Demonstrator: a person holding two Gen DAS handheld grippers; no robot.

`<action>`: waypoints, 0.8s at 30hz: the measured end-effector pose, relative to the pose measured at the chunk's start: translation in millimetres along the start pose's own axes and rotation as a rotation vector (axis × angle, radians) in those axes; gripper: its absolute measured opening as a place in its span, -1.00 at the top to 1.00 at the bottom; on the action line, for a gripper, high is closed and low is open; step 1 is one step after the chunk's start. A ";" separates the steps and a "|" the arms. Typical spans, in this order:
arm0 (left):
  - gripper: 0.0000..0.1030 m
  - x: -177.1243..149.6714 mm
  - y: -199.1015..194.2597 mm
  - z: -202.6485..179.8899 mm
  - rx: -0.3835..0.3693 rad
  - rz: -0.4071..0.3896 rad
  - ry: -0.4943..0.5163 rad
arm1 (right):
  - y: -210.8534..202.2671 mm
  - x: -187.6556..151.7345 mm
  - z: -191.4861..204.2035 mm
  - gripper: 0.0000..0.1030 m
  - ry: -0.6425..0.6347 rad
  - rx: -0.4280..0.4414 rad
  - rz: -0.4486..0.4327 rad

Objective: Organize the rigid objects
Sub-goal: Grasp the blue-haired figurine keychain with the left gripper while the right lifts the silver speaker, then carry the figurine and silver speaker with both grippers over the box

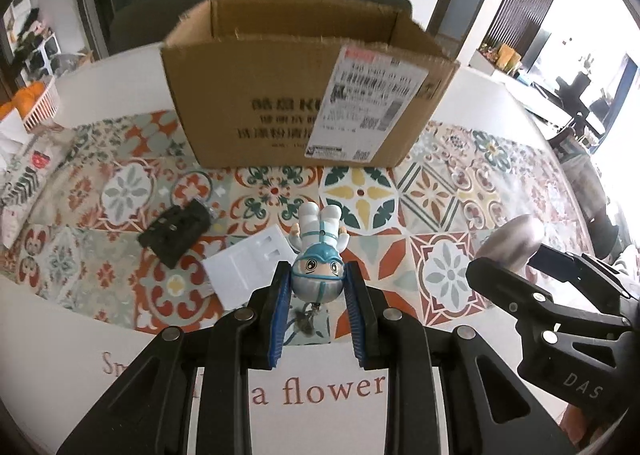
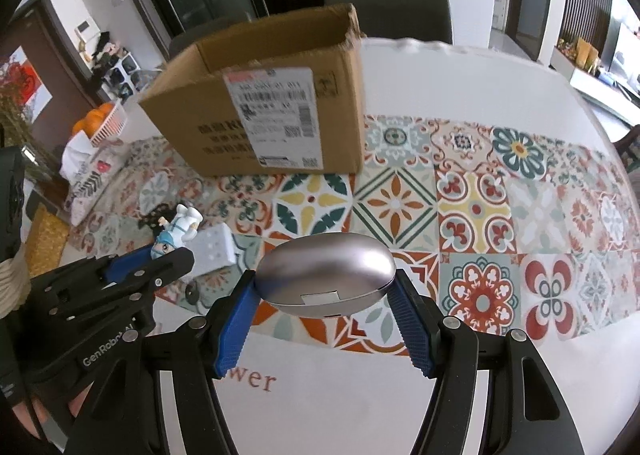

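My left gripper is shut on a small white-and-blue figurine, gripped by its round head, held above the patterned cloth; it also shows in the right wrist view. My right gripper is shut on a silver oval case, held above the table; the case also shows at the right of the left wrist view. An open cardboard box with a shipping label stands behind on the table, also in the right wrist view.
A black ridged object with a key ring and a white plastic tray insert lie on the patterned tablecloth. A white basket with oranges and a patterned pouch sit at the left. Chairs stand behind the box.
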State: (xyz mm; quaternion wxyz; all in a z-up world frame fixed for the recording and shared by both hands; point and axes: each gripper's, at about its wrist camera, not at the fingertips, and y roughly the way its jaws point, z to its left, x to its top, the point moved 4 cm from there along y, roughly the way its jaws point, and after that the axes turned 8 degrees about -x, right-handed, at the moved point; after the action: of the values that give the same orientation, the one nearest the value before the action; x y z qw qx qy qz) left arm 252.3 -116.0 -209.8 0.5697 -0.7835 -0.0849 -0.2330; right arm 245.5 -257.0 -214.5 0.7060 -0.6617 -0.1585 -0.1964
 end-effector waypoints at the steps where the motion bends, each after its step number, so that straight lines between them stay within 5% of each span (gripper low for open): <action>1: 0.48 1.1 -6.4 -0.1 -0.001 -0.014 0.005 | -3.7 0.7 1.6 -0.27 -0.001 0.001 -0.007; 24: 0.48 55.0 -112.7 20.8 0.011 -0.228 0.069 | -87.5 59.5 49.3 -0.27 -0.001 -0.002 -0.245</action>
State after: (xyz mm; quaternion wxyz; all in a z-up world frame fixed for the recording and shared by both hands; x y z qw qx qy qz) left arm 261.2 -66.0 -93.3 0.5465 -0.7570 -0.1551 -0.3229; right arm 256.6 -216.0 -105.8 0.6759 -0.6383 -0.2382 -0.2810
